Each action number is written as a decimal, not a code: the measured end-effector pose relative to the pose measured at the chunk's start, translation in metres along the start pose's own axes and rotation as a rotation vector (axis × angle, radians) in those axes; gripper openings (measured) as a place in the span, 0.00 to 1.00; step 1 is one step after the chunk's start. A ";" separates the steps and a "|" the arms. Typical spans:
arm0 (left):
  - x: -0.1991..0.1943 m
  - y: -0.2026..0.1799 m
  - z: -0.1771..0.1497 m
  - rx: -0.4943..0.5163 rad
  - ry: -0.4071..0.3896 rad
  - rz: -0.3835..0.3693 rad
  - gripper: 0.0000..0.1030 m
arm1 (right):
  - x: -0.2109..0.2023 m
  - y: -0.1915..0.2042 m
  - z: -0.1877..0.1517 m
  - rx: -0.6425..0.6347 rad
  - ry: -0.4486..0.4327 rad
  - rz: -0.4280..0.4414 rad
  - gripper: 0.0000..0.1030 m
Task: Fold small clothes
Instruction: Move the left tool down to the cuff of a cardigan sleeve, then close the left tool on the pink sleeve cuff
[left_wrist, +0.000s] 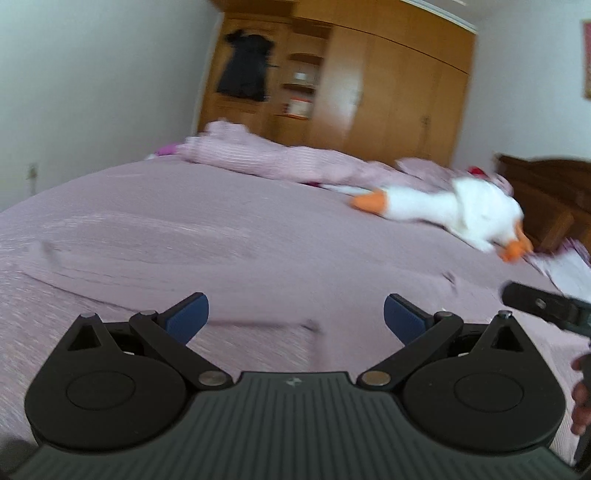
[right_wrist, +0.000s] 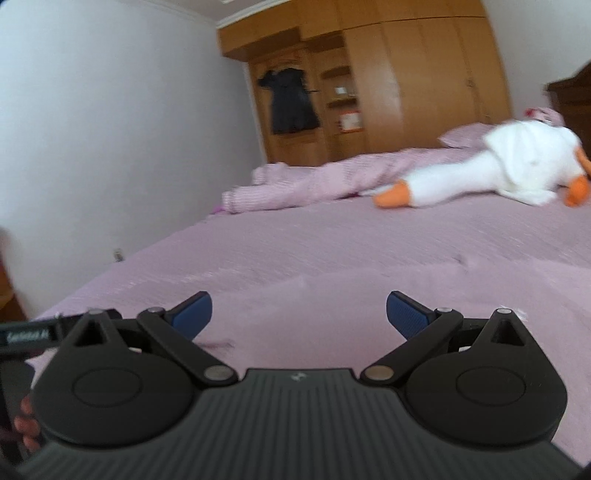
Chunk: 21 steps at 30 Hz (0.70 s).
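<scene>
We hold both tools low over the pink bed (left_wrist: 184, 236). Our left tool (left_wrist: 296, 317) has its blue pads spread wide with nothing between them, and our right tool (right_wrist: 299, 314) is spread the same way, also empty. We cannot pick out any small garment near them. Far right lies a white plush goose (right_wrist: 491, 173), beside a rumpled pink quilt (left_wrist: 280, 158).

left claw (left_wrist: 296, 317): showing matt black plastic arms, blue ribbed pads, dull metal pivot pins
bed cover (left_wrist: 229, 243): looking like mauve cloth with a fine ribbed weave
plush goose (right_wrist: 487, 173): appearing soft, fuzzy white fabric
wardrobe (right_wrist: 413, 85): showing smooth, faintly glossy wood
</scene>
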<state>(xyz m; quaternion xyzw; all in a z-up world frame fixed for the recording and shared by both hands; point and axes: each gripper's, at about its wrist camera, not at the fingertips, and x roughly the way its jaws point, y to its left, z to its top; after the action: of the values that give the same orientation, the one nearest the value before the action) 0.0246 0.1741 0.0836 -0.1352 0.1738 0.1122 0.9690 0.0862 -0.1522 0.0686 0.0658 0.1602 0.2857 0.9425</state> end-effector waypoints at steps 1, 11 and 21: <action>0.001 0.016 0.009 -0.032 -0.005 0.009 1.00 | 0.005 0.009 0.003 -0.005 -0.006 0.028 1.00; 0.018 0.213 0.026 -0.493 0.063 0.107 1.00 | 0.045 0.114 0.005 -0.036 -0.020 0.327 1.00; 0.033 0.321 -0.008 -0.856 0.070 0.024 1.00 | 0.089 0.125 -0.006 0.133 0.105 0.398 1.00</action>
<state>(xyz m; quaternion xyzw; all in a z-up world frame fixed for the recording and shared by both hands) -0.0322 0.4790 -0.0076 -0.5269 0.1460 0.1808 0.8175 0.0899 0.0012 0.0660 0.1432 0.2113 0.4580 0.8515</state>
